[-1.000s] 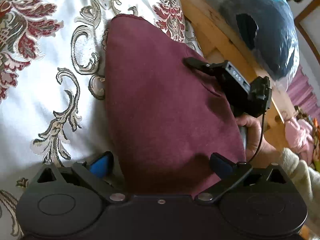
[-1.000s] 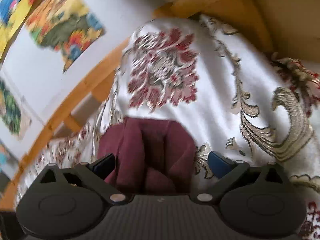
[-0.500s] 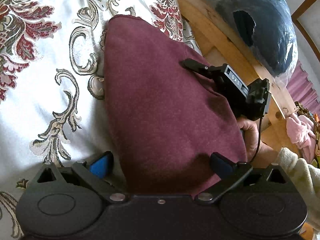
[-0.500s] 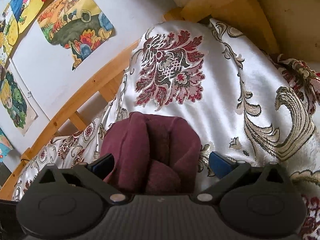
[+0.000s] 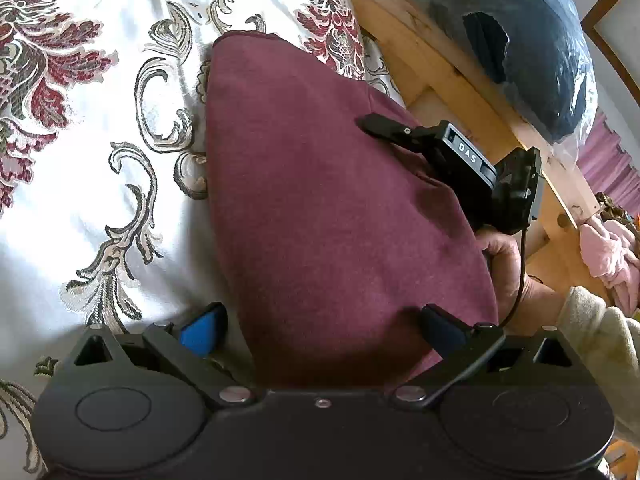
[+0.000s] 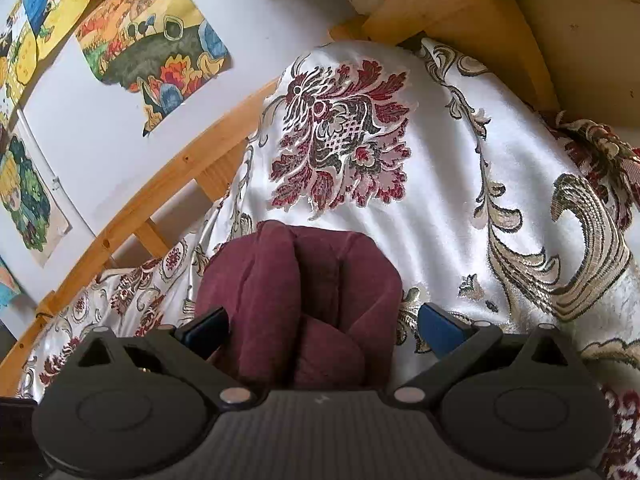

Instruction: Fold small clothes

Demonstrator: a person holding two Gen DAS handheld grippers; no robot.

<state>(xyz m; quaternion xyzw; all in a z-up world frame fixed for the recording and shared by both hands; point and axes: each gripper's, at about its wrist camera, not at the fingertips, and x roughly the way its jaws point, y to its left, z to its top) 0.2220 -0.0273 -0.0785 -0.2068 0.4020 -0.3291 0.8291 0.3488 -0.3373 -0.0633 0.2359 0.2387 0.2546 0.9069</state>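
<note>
A maroon garment [image 5: 320, 208] lies folded flat on the floral bedspread [image 5: 80, 160]. My left gripper [image 5: 322, 328] is open, its blue pads [image 5: 202, 330] straddling the cloth's near end. One black finger [image 5: 384, 128] of the right gripper rests on the garment's right edge, with a hand [image 5: 508, 264] holding its handle. In the right wrist view the garment's thick folded edge [image 6: 300, 292] bulges between the wide-apart fingers of my right gripper [image 6: 324, 332], which is open.
A wooden bed rail [image 5: 460, 80] runs along the right side of the bedspread, with a dark bagged bundle [image 5: 540, 40] beyond it. Pink cloth [image 5: 612, 256] lies further right. Wooden slats [image 6: 160, 200] and a wall with pictures [image 6: 152, 40] bound the other side.
The right wrist view swung a little and steadied, showing more of the wall. The garment stays between both pairs of fingers. The left gripper barely moved.
</note>
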